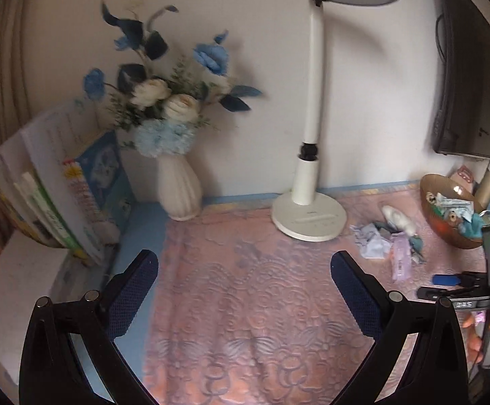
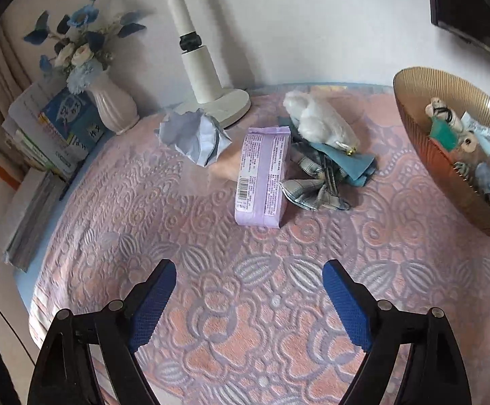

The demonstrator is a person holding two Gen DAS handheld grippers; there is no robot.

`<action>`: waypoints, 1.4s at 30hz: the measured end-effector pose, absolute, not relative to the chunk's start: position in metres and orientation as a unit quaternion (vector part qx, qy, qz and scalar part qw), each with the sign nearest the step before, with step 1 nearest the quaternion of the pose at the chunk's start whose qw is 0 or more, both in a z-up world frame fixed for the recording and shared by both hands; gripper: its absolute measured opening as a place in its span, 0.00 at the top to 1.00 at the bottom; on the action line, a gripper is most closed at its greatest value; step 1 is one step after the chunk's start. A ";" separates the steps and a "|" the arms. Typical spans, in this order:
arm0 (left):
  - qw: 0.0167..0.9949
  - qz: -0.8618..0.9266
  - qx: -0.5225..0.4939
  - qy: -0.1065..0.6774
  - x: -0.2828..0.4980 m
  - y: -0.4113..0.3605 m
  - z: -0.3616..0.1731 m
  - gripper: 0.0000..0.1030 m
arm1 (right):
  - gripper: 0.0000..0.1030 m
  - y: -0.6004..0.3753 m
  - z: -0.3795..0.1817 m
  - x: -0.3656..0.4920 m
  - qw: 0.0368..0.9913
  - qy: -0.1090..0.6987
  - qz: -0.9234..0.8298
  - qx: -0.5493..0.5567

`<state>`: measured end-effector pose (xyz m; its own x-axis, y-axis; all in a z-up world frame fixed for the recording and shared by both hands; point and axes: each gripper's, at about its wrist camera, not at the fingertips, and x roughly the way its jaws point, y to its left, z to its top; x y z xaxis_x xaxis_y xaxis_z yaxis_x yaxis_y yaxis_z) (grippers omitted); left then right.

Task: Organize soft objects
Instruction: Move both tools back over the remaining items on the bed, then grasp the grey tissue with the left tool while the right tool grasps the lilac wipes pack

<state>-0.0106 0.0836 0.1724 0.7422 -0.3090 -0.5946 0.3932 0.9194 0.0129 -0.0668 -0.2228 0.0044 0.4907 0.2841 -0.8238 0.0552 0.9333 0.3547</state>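
Right gripper was spread, empty, nearest; purple tissue pack lay just beyond, long axis near-to-far. Left gripper spread, farther left.

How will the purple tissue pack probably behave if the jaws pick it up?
The purple tissue pack looks soft, so it would likely squash a little. Its smooth wrapper may be slippery. It lies flat on the tablecloth, so rolling seems unlikely.

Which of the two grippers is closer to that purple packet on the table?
Right. The right gripper faces the purple packet just ahead of its open fingers; the left gripper sits further off, the packet lying away to its right.
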 end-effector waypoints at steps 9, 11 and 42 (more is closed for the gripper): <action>0.860 -0.324 0.028 0.393 0.044 -0.059 0.076 0.08 | 0.31 -0.221 -0.016 -0.035 0.836 0.516 0.051 0.182; 0.856 -0.328 0.035 0.398 0.052 -0.076 0.067 0.10 | 0.31 -0.225 -0.022 -0.027 0.833 0.518 0.051 0.188; 0.811 -0.437 0.084 0.380 -0.063 -0.055 0.064 0.84 | 0.59 -0.219 -0.003 -0.136 0.846 0.514 0.046 0.139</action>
<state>-0.0626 -0.0551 0.0643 0.3282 -0.6453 -0.6899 0.7729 0.6033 -0.1966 -0.1364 -0.2195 -0.0032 0.4683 0.2209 -0.8555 0.0638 0.9573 0.2821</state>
